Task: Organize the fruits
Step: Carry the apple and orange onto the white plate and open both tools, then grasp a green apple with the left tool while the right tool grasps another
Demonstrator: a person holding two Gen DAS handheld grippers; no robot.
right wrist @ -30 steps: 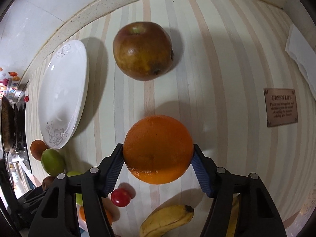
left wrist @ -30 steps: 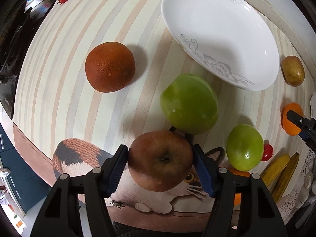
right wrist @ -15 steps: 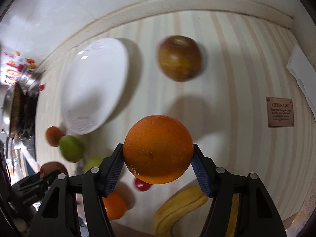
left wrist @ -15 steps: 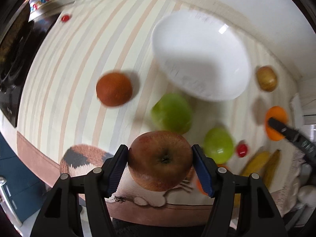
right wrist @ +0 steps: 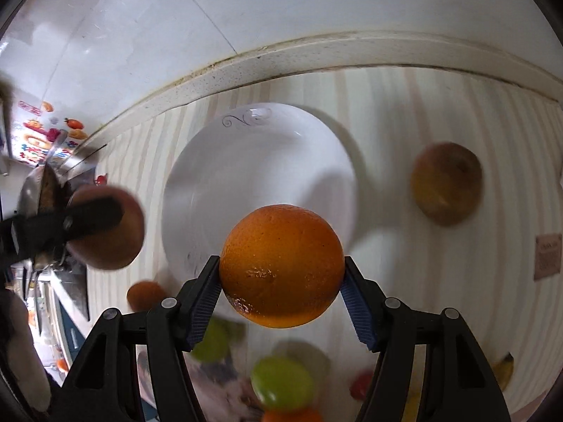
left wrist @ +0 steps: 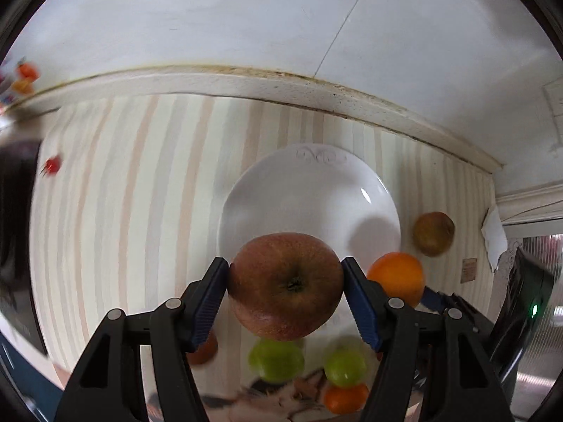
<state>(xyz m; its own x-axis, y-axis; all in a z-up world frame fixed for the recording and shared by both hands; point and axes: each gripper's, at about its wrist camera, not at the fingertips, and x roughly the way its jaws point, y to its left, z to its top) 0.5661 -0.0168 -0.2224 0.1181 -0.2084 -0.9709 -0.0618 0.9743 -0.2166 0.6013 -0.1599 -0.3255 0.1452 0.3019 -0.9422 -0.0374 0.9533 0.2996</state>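
Jaws of left gripper point(left wrist: 285, 283) clench apple point(left wrist: 285, 286), right gripper point(right wrist: 281, 274) orange point(right wrist: 281, 265); plaque point(right wrist: 548, 256) lettering unreadable.

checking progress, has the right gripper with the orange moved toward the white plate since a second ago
Yes. The right gripper, shut on the orange, now sits over the near rim of the white plate; earlier the plate lay far off to its left.

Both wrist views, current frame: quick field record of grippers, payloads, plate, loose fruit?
left gripper: shut on red apple, held above the mat
right gripper: shut on orange
white plate: nothing on it, ahead of both grippers
brownish apple: on striped mat, right of the plate
green fruits: two on the mat, near edge, blurred
banana: partly visible, lower right
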